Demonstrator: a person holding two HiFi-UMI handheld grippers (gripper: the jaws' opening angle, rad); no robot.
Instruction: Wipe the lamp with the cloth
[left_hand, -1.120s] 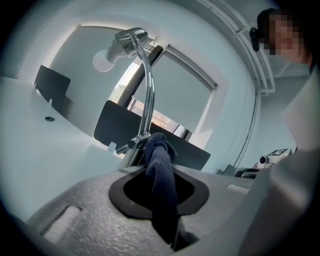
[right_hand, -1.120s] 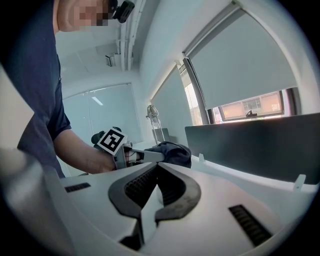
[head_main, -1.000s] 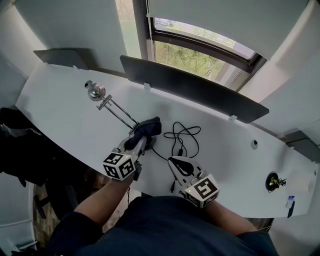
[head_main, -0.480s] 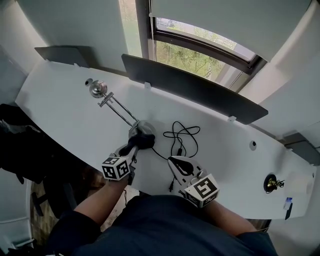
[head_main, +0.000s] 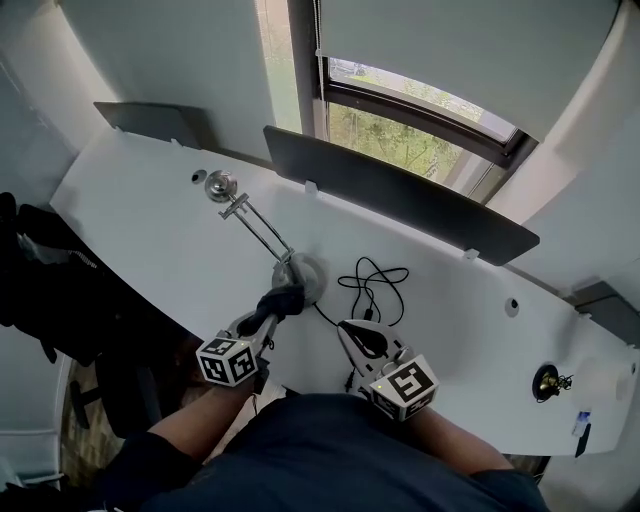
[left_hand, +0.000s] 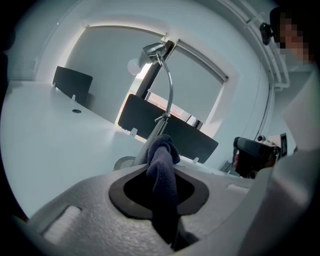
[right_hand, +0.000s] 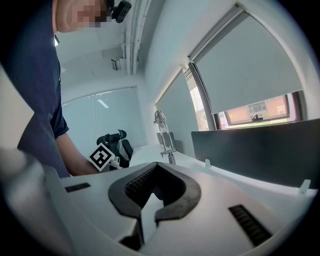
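Note:
A chrome desk lamp stands on the white desk (head_main: 140, 230): its round base (head_main: 307, 275) is near the front, and a thin arm (head_main: 262, 228) slants back left to the small head (head_main: 221, 186). My left gripper (head_main: 272, 310) is shut on a dark cloth (head_main: 283, 300), which sits bunched against the near side of the base. In the left gripper view the cloth (left_hand: 163, 167) hangs between the jaws, with the lamp arm (left_hand: 170, 90) rising right behind it. My right gripper (head_main: 357, 337) rests beside it, shut and holding nothing; its tips (right_hand: 148, 210) meet.
A black cable (head_main: 372, 285) lies coiled just right of the lamp base. A dark divider panel (head_main: 400, 190) runs along the desk's back edge under the window. A small brass object (head_main: 547, 382) sits at the far right. A dark chair (head_main: 40, 290) stands left of the desk.
The left gripper has drawn the cloth back toward me, off the top of the lamp base, which now shows. The right gripper has stayed put.

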